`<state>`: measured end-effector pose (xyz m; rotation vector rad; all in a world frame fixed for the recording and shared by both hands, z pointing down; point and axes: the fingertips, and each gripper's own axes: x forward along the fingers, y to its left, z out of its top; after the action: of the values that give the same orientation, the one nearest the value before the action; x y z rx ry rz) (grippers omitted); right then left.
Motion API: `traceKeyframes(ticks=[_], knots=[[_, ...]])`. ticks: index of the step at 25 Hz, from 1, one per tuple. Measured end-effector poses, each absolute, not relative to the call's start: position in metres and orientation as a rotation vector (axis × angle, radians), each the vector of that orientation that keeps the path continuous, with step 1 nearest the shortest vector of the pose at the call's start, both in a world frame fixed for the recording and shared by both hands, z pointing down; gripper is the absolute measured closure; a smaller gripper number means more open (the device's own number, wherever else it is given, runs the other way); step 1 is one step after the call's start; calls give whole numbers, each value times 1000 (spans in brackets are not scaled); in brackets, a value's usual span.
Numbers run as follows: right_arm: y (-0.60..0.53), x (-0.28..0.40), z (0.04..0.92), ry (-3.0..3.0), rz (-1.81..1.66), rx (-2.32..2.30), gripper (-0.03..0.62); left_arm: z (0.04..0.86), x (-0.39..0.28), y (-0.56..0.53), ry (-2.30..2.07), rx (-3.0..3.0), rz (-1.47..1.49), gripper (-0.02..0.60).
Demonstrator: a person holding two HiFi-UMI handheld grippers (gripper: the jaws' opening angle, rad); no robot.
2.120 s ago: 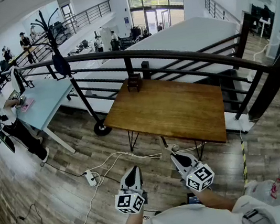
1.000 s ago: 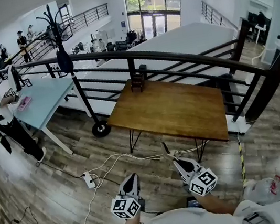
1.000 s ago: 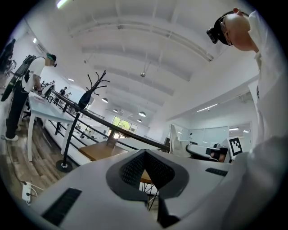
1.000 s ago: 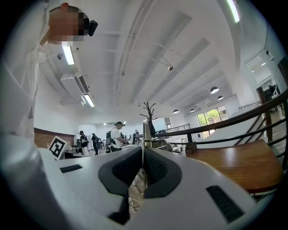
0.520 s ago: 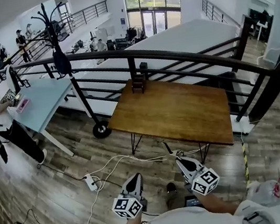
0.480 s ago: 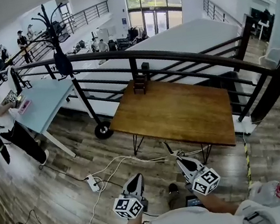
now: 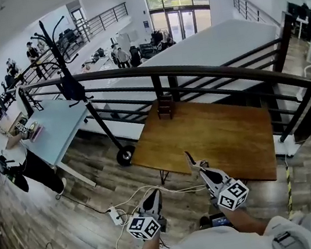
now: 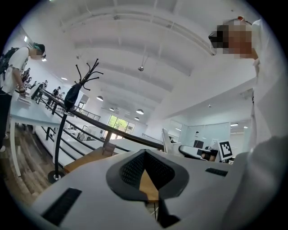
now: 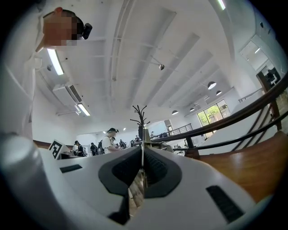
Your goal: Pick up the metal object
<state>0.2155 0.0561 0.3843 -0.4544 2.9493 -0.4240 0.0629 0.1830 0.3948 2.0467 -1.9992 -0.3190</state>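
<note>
A small dark metal object [image 7: 165,107], shaped like a little rack, stands at the far left corner of the wooden table [image 7: 223,139]; the left gripper view catches it too [image 8: 108,149]. Both grippers are held level and point at the table. My left gripper [image 7: 157,192] is shut and empty, still over the floor short of the table's near edge, its jaw tips meeting [image 8: 144,152]. My right gripper [image 7: 186,155] is shut and empty, its tip over the table's near left edge, with the jaws pressed together [image 9: 142,150]. The object is far from both.
A black railing [image 7: 224,74] runs behind the table. A coat stand on a wheeled base [image 7: 126,154] stands to the table's left. A power strip [image 7: 115,216] and white cables lie on the floor near the left gripper. A person [image 7: 3,146] works at a light blue desk [image 7: 55,123].
Both grippers and the head view have moved forward toward the table. The right gripper's tip now reaches the table's near edge. Both stay shut.
</note>
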Motion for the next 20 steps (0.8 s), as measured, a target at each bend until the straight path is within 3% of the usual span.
traceKeyframes(ticks=[11, 20], knots=[[-39, 154, 402, 2960, -476, -417, 568, 395, -5, 84, -2037, 1999, -365, 568], [-99, 76, 434, 2955, -552, -622, 568, 440, -108, 3, -1886, 2021, -391, 568]])
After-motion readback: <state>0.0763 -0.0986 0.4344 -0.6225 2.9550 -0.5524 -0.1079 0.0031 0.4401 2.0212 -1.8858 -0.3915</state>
